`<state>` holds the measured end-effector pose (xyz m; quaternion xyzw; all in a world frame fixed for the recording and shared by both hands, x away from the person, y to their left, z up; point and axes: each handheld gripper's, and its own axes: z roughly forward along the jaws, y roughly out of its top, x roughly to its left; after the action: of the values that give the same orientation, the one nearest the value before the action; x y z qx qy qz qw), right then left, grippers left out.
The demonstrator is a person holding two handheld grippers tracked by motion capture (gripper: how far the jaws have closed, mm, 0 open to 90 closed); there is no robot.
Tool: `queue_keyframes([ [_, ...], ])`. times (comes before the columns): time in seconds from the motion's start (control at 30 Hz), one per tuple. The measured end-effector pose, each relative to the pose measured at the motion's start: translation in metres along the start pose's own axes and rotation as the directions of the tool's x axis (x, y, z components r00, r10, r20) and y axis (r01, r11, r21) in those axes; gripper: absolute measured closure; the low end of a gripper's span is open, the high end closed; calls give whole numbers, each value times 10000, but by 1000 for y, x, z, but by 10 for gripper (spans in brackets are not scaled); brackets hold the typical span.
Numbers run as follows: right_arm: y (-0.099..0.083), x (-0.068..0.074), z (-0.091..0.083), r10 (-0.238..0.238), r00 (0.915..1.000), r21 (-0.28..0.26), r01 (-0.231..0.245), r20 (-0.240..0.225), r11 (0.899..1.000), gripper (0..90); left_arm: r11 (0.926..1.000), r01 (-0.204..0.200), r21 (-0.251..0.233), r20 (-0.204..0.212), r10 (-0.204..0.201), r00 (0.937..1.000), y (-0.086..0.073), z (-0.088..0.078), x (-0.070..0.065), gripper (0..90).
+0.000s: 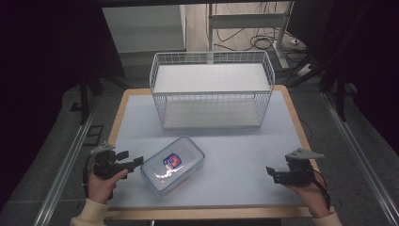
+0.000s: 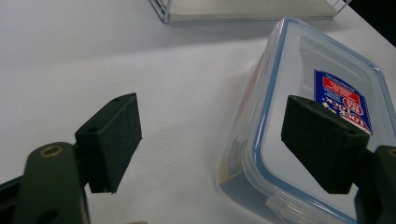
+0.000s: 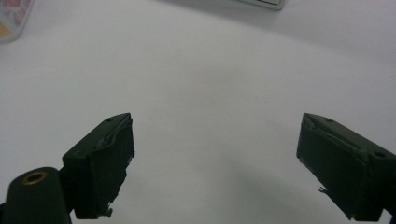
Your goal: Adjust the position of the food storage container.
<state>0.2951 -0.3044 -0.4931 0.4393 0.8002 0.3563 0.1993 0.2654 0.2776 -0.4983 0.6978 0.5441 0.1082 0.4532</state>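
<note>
With lidded box (image 1: 172, 165) as landmark: clear plastic, blue-edged lid, red-blue label on top, lying flat on desk (image 1: 235, 155), turned at angle. Wire basket (image 1: 211, 89) beyond box, well apart, toward far edge of desk. Left gripper (image 1: 134, 162) just beside box's left end, jaws apart, nothing clamped; in left gripper view one jaw sits over lid, other over bare desk. Right gripper (image 1: 271, 172) well right of box, jaws apart, bare desk between them.
</note>
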Motion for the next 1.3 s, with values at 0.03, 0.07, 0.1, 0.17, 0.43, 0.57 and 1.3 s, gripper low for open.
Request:
queue_keyframes([
  [0.03,0,0,0,-3,10000,-12,3,9,10000,115,10000,-6,-8,-37,6,10000,0,-1,1,198],
  [0.07,-1,0,0,-6,10000,-49,6,25,10000,115,10000,16,-13,-61,-16,10000,0,-1,1,198],
  [0.1,-1,0,0,-1,10000,-62,1,23,10000,115,10000,42,-12,-94,-42,9999,0,-1,3,198],
  [0.17,-1,0,0,-6,10000,-52,6,9,10000,116,10000,89,-18,-177,-89,9998,-1,-1,5,198],
  [0.43,-2,3,2,-121,9999,39,121,-16,9999,121,9999,36,-115,-473,-41,9989,1,-5,4,234],
  [0.57,-1,3,2,-123,9999,34,123,14,9999,123,9991,-323,-259,-263,316,9992,6,-16,-5,375],
  [1.3,-3,4,-2,-155,9997,-20,155,185,9999,132,9379,-3321,1000,2402,3011,9228,7,-3,-112,899],
])
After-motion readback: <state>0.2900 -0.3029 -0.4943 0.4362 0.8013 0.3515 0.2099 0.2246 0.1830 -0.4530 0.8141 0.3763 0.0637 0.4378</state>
